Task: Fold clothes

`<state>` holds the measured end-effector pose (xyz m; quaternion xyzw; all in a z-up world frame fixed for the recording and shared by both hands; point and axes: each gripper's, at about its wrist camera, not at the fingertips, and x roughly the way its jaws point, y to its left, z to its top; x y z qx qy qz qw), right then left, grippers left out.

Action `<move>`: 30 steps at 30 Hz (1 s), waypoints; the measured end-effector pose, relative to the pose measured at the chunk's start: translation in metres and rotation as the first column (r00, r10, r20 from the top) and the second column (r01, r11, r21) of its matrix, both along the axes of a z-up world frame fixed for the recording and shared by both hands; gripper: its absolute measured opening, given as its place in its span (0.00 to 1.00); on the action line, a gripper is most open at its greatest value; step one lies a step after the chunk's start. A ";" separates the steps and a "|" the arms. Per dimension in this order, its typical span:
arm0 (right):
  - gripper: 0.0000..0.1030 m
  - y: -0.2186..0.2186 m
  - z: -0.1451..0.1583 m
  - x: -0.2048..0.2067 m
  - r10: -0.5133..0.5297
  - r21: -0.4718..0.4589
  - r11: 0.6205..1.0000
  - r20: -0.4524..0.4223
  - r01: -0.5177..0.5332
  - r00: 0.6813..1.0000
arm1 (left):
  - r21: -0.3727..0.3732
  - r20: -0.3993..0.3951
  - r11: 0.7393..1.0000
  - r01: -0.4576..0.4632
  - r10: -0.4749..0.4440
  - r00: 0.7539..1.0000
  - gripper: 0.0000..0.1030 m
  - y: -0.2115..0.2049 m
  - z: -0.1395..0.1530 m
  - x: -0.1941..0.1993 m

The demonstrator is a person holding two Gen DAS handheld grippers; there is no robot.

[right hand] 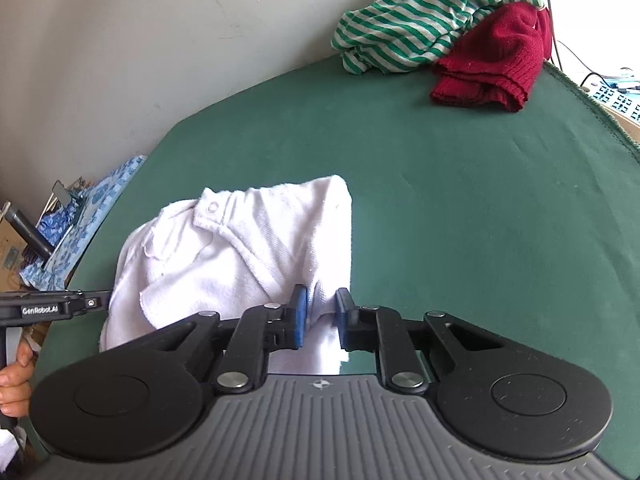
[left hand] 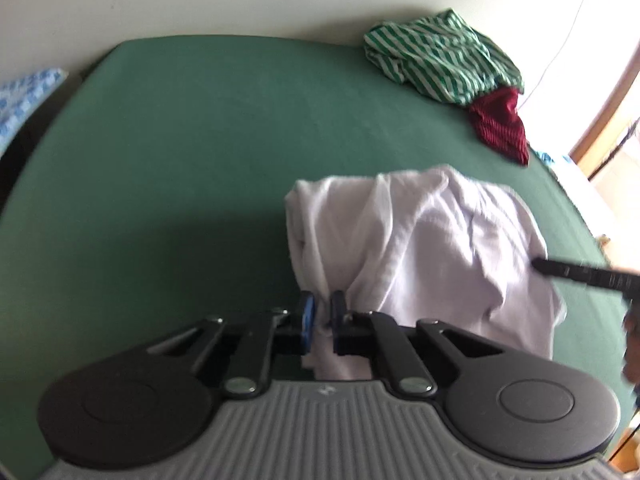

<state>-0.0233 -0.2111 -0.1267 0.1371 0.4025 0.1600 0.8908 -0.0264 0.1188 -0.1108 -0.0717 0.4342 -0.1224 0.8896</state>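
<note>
A white garment [left hand: 440, 248] lies bunched on the green cloth-covered table [left hand: 200, 140]. In the left wrist view my left gripper [left hand: 323, 314] is shut on a near fold of it, the cloth pinched between the blue pads. The right wrist view shows the same white garment [right hand: 224, 256], its button placket facing up, and my right gripper [right hand: 321, 312] shut on a gathered fold at its right edge. Each gripper shows in the other's view: the right gripper [left hand: 580, 272] at the garment's right side, the left gripper [right hand: 60, 306] at its left side, held by a hand [right hand: 14, 384].
A green-and-white striped garment [right hand: 408, 12] and a dark red knit [right hand: 492, 60] lie heaped at the table's far right corner by the wall. Blue patterned material [right hand: 80, 216] and clutter sit off the left edge. Cables and a box [right hand: 616, 92] lie beyond the right edge.
</note>
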 end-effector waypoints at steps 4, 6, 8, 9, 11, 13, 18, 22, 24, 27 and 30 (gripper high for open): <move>0.18 0.001 0.007 -0.012 0.000 -0.047 0.999 0.035 0.002 0.999 | 0.045 -0.009 0.999 -0.010 0.010 1.000 0.00 0.009 0.004 -0.014; 0.20 0.004 0.015 -0.023 0.018 -0.080 0.997 0.076 -0.012 0.997 | 0.102 0.009 0.995 -0.014 0.013 1.000 0.00 0.010 0.010 -0.022; 0.23 0.010 0.023 -0.036 0.073 -0.114 0.992 0.126 -0.058 0.989 | 0.133 0.041 0.991 -0.008 0.003 0.999 0.02 0.011 0.020 -0.036; 0.23 0.014 0.027 -0.042 0.112 -0.123 0.988 0.143 -0.095 0.983 | 0.145 0.064 0.989 0.008 -0.018 0.998 0.02 0.008 0.027 -0.042; 0.24 0.026 0.031 -0.052 0.193 -0.139 0.975 0.159 -0.172 0.968 | 0.178 0.107 0.982 0.069 -0.089 0.990 0.09 -0.006 0.037 -0.055; 0.29 0.042 0.031 -0.059 0.259 -0.186 0.956 0.176 -0.226 0.950 | 0.208 0.123 0.968 0.142 -0.170 0.978 0.33 -0.025 0.040 -0.064; 0.30 0.077 0.025 -0.063 0.369 -0.298 0.904 0.178 -0.308 0.912 | 0.346 0.118 0.899 0.268 -0.325 0.938 0.38 -0.077 0.025 -0.071; 0.30 0.083 0.023 -0.076 0.446 -0.363 0.856 0.160 -0.368 0.881 | 0.448 0.075 0.829 0.333 -0.406 0.911 0.45 -0.092 0.012 -0.082; 0.30 0.075 0.023 -0.080 0.444 -0.365 0.852 0.127 -0.375 0.887 | 0.449 0.055 0.819 0.356 -0.424 0.904 0.47 -0.085 0.011 -0.090; 0.30 0.057 0.020 -0.082 0.409 -0.327 0.869 0.053 -0.371 0.911 | 0.440 -0.007 0.801 0.406 -0.450 0.893 0.52 -0.078 0.003 -0.097; 0.31 0.044 0.016 -0.077 0.343 -0.198 0.922 0.016 -0.333 0.939 | 0.364 -0.046 0.830 0.422 -0.436 0.899 0.53 -0.073 -0.002 -0.094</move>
